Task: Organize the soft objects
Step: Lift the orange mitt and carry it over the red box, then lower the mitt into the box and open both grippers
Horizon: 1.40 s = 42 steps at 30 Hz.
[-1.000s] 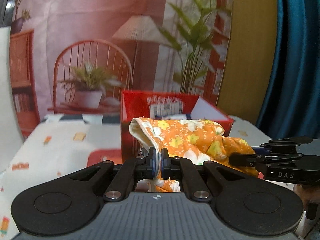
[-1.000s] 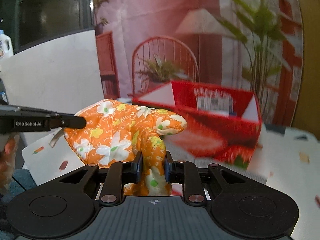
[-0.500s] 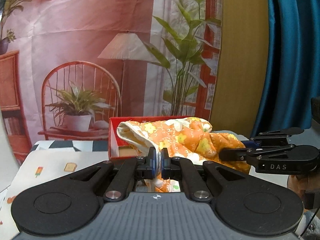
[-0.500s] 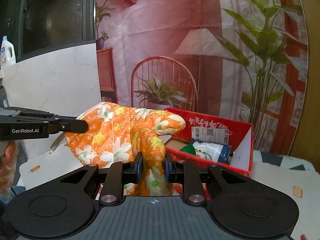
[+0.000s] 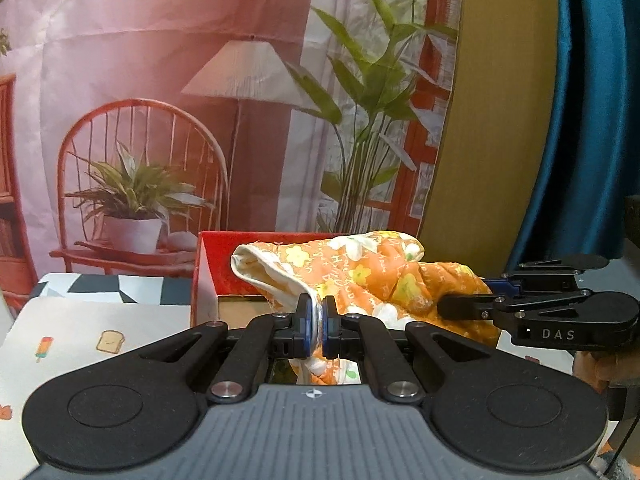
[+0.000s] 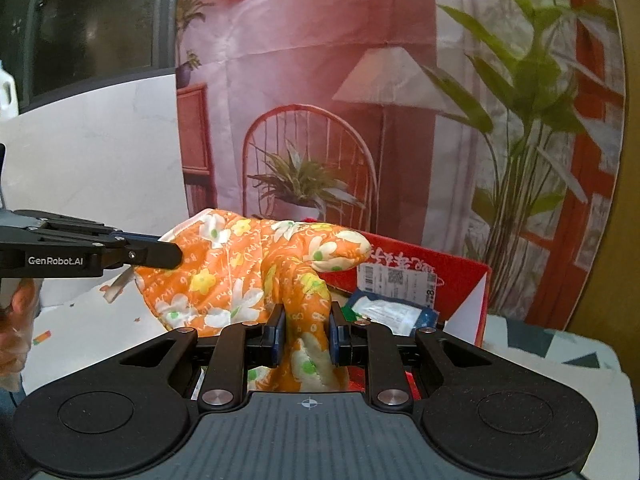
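**Operator:** Report gripper status and the location of the work item.

**Technician:** The left gripper (image 5: 314, 322) is pressed together on the white-lined cuff edge of the orange floral oven mitt (image 5: 360, 276); only a thin fold of cloth sits between the pads. The right gripper (image 6: 307, 330) is pinching a thicker bunch of the same mitt near its thumb end. The mitt hangs between the two grippers, clear of the counter (image 5: 100, 328).

**Operator:** What has changed over the last second?

**Technician:** Both grippers have carried the mitt up and toward the red box (image 6: 460, 276). A second ago the left wrist view showed the front wall of the box rising behind the mitt. Now that view looks over the near wall to the cardboard floor inside, and the mitt overlaps the opening. In the right wrist view the blur has cleared and the box interior is readable: a blue-and-white packet (image 6: 394, 312) lies inside, just beyond the mitt. Neither grip has altered in that time.

**Operator:** Significance for the task?

**Technician:** In my judgement the transport step is near its end and the placement step comes next. The mitt looks to be at or just over the near rim of the box; how far it reaches in cannot be confirmed from these two views.

**Operator:** Cautions?

**Technician:** The loose lower part of the mitt droops below both grippers and may catch on the rim. The packet already takes up floor space, so the mitt may settle on top of it.
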Tool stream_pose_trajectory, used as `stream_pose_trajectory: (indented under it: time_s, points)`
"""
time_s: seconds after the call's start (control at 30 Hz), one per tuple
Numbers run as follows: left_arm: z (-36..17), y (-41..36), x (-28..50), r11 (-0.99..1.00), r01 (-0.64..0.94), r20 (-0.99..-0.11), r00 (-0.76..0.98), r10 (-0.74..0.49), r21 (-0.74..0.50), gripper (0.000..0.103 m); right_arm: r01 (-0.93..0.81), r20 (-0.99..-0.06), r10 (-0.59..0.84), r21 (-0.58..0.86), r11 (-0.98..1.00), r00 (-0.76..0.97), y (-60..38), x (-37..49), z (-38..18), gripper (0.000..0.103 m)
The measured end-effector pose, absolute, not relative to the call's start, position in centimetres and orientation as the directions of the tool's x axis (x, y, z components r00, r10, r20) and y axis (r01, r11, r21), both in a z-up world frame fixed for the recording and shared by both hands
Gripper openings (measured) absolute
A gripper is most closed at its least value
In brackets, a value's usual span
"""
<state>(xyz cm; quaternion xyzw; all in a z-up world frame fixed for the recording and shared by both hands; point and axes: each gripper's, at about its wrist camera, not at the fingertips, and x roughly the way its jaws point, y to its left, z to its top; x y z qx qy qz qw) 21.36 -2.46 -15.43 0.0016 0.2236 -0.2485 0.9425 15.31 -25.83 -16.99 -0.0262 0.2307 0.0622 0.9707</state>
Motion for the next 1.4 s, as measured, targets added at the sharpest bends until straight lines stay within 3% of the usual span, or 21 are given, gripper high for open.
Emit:
stream_pose_trajectory:
  time_s: [0.17,0.33,0.57,0.9,1.1,1.13,1.23,1.4]
  points:
    - [-15.4,-3.5,24.1,0.881,0.463,-0.408,0.789,-0.459,-0.095,0.006,-0.114,-0.457,0.088,-0.031,0.993,0.885,-27.0,17.3,-17.0,0.019]
    - [-15.4,-4.4,28.2,0.908,0.402,-0.397,0.819,-0.414,-0.119,0.006,-0.112,-0.415,0.040,-0.151,0.982,0.909,-27.0,20.1,-16.0,0.019]
    - [-17.6,-5.6,33.6,0.942,0.313,-0.511,0.794,-0.329,-0.121,0.006,-0.112,-0.438,0.020,-0.187,0.976,0.899,-27.6,26.5,-17.5,0.019]
    - [-20.6,-6.1,36.2,0.935,0.342,-0.633,0.705,-0.319,-0.091,0.006,-0.072,-0.577,0.035,-0.042,0.997,0.816,-29.8,30.2,-22.7,0.019]
    - [-20.6,-5.8,36.0,0.926,0.367,-0.630,0.700,-0.337,-0.088,0.010,-0.014,-0.614,0.044,0.053,0.999,0.788,-31.0,30.3,-24.3,0.019]
    - [-20.4,-5.7,36.0,0.926,0.368,-0.628,0.701,-0.338,-0.089,0.015,-0.007,-0.617,0.044,0.063,0.998,0.786,-31.1,30.3,-24.4,0.019]
    - [-19.9,-5.3,35.7,0.933,0.350,-0.612,0.720,-0.327,-0.087,0.051,0.016,-0.626,0.037,0.078,0.997,0.779,-31.3,30.3,-24.7,0.019]
    - [-18.8,-5.2,34.7,0.932,0.351,-0.591,0.735,-0.333,-0.088,0.054,0.057,-0.637,0.009,0.083,0.995,0.770,-30.9,30.3,-24.8,0.020]
